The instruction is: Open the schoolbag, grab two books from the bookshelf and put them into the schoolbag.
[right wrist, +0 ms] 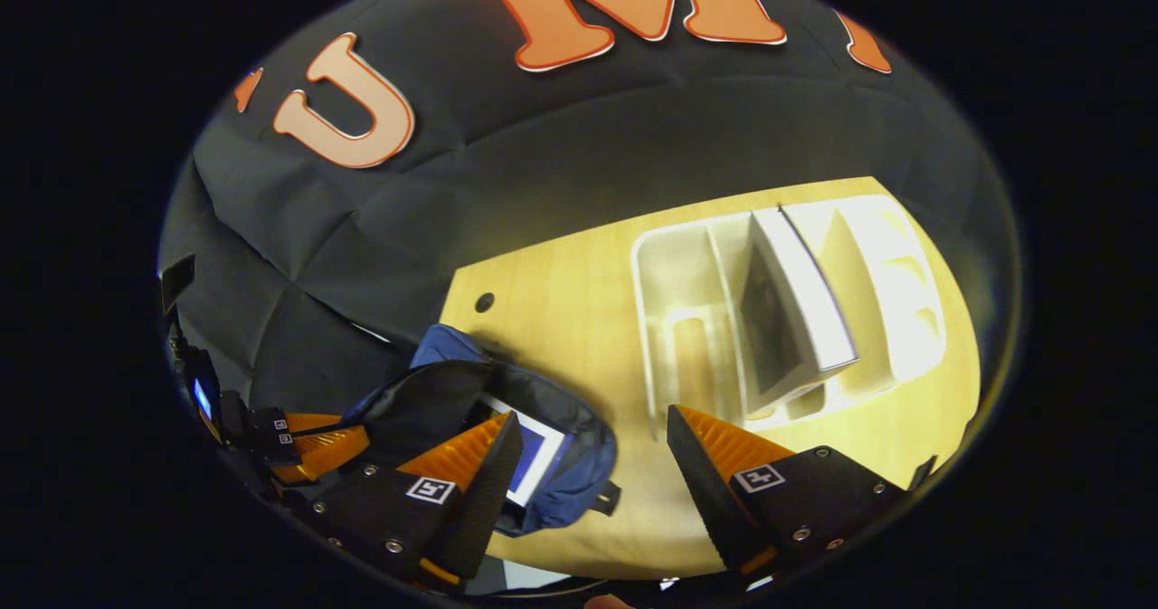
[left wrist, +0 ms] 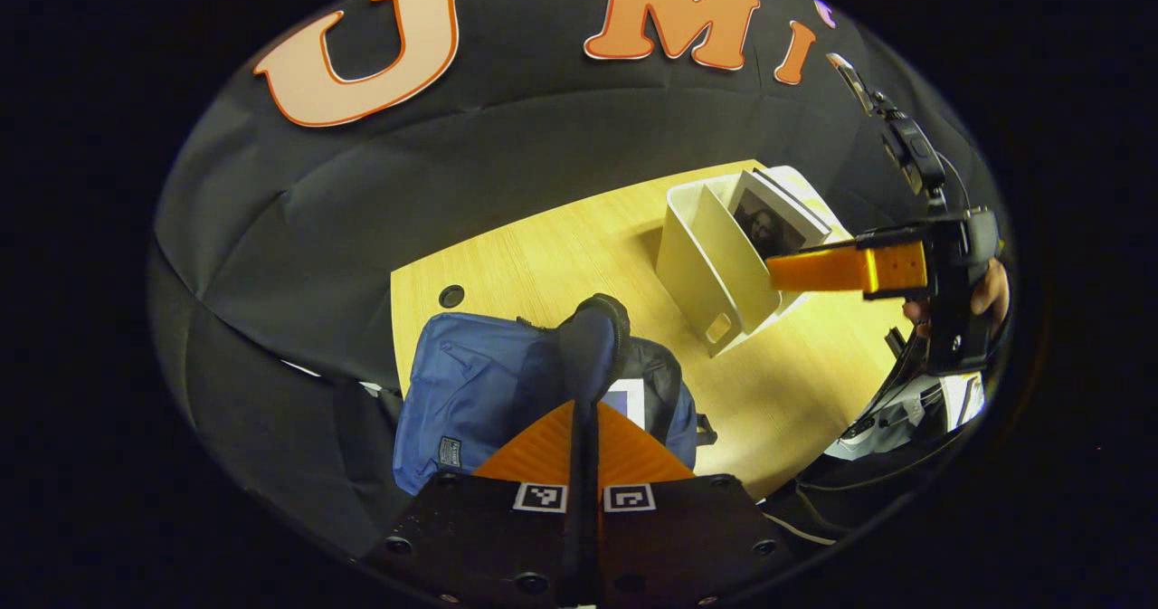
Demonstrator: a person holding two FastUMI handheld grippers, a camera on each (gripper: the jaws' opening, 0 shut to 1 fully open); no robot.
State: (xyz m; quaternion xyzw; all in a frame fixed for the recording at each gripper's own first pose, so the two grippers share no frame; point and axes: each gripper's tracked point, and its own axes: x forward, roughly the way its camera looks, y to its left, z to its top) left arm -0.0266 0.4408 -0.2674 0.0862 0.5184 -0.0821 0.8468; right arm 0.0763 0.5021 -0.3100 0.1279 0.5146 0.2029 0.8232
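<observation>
Fetching the second book looks like the step in hand: one book (right wrist: 534, 451) already lies in the open blue schoolbag (left wrist: 470, 387), whose flap the left gripper (left wrist: 583, 410) pinches shut-fingered. The right gripper (right wrist: 593, 464), fingers apart and empty, faces the white bookshelf (right wrist: 669, 337), where one book (right wrist: 796, 315) leans; reaching and clamping it comes next.

In the left gripper view, the left gripper (left wrist: 584, 428) hides the lower middle of the schoolbag (left wrist: 470, 392), and the book inside (left wrist: 629, 396) shows as a sliver. At three o'clock, the right gripper (left wrist: 796, 270) covers part of the shelved book (left wrist: 773, 220), and the bookshelf (left wrist: 715, 265) hides its lower half. The cover picture is too small to make out.
</observation>
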